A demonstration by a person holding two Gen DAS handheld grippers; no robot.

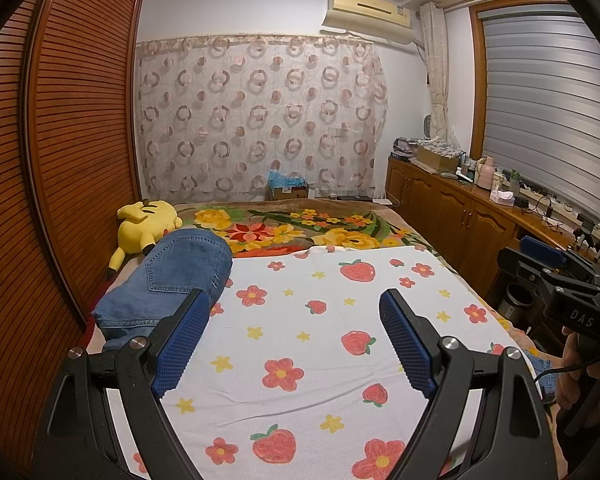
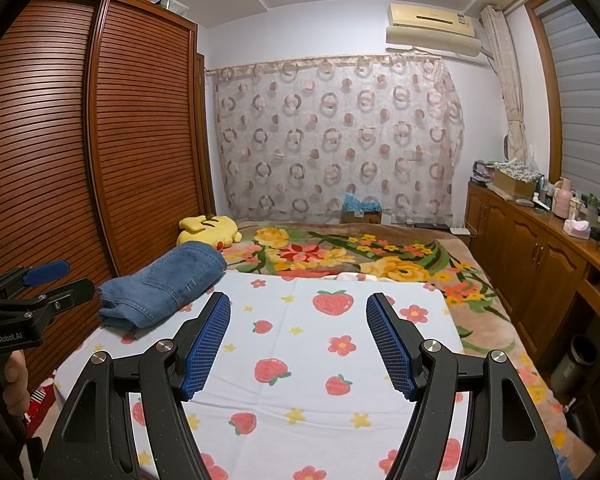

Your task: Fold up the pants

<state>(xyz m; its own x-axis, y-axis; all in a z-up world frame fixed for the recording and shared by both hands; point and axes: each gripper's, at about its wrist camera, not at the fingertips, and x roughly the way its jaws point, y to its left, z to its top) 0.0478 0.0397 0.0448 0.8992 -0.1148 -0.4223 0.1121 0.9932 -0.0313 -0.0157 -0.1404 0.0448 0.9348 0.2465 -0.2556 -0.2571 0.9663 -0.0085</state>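
Observation:
A pair of blue jeans [image 1: 172, 280] lies folded into a thick bundle at the left edge of the bed, partly on the white strawberry-print sheet [image 1: 300, 340]. It also shows in the right wrist view [image 2: 164, 280]. My left gripper [image 1: 294, 300] is open and empty, held above the sheet just right of the jeans. My right gripper [image 2: 298, 304] is open and empty above the sheet's middle. Each gripper shows at the edge of the other's view, the right one [image 1: 556, 280] and the left one [image 2: 40, 284]. A bit of blue denim [image 1: 542, 364] shows at the sheet's right edge.
A yellow plush toy [image 1: 148, 224] lies behind the jeans. A floral blanket [image 1: 300, 228] covers the far bed. A louvred wooden wardrobe [image 1: 60, 160] runs along the left. A wooden cabinet [image 1: 460, 208] with clutter runs along the right, and a dark bin [image 2: 572, 364] stands beside it.

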